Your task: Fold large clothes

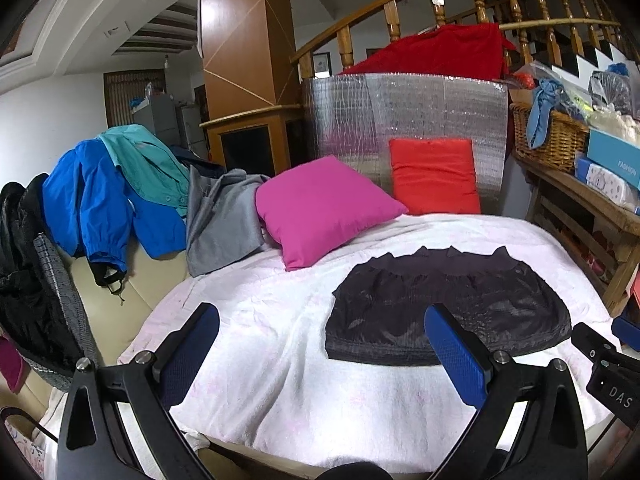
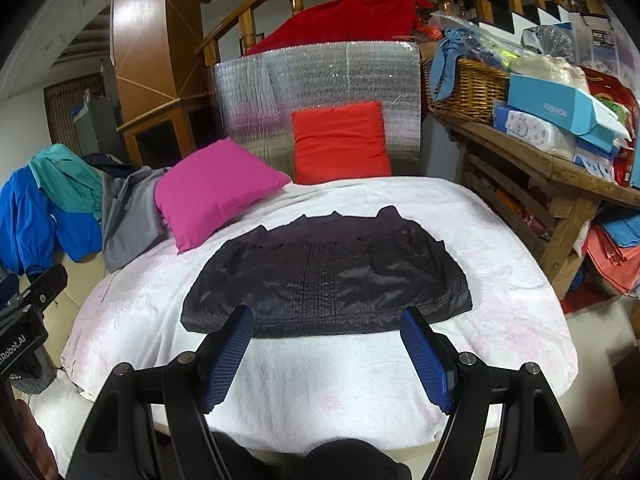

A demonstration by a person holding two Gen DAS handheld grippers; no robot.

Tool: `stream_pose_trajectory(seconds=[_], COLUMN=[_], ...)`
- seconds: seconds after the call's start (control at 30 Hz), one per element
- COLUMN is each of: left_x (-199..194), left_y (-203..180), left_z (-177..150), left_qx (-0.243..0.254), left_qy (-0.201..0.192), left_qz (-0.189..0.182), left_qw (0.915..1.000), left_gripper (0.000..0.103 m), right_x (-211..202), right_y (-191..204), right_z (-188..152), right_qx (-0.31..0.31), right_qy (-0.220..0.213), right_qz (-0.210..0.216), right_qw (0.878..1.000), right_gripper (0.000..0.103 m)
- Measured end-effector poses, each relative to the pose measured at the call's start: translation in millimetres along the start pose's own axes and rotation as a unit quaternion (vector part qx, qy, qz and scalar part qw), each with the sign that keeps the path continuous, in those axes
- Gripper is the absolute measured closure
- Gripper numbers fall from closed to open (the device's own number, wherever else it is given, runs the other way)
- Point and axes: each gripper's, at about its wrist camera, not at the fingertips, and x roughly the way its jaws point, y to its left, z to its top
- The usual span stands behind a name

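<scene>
Currently the black quilted jacket lies flat on the white blanket, partly folded. Left gripper and right gripper both wide, empty, near its front hem. Advice: pinch both hem corners together, lift evenly, fold away.
</scene>
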Motion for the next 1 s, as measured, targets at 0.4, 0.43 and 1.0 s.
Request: stream_pose_trajectory(seconds=[0.4, 0.43, 1.0], left_x=[32.0, 31.9, 85.6], left_y=[-20.4, -21.2, -3.7], left_z=[0.3, 0.1, 27.0], left_qx=[0.016, 0.016, -0.035], left_qy=[0.024, 0.025, 0.026], left_qz=[-0.006, -0.008, -0.077], left_qw=[0.9996, 0.9995, 0.9961], left_gripper=[0.001, 0.001, 0.001], right_x=[30.9, 30.9, 67.3], right_y=[0.2, -1.1, -66.1], right_z=[6.3, 6.4, 36.4], right_qx=[0.000, 0.001, 0.044], right_qy=[0.016, 0.015, -0.006], right_qz=[0.002, 0.000, -0.039], right_qw=[1.000, 1.000, 0.998], right_gripper=[0.024, 0.024, 0.024])
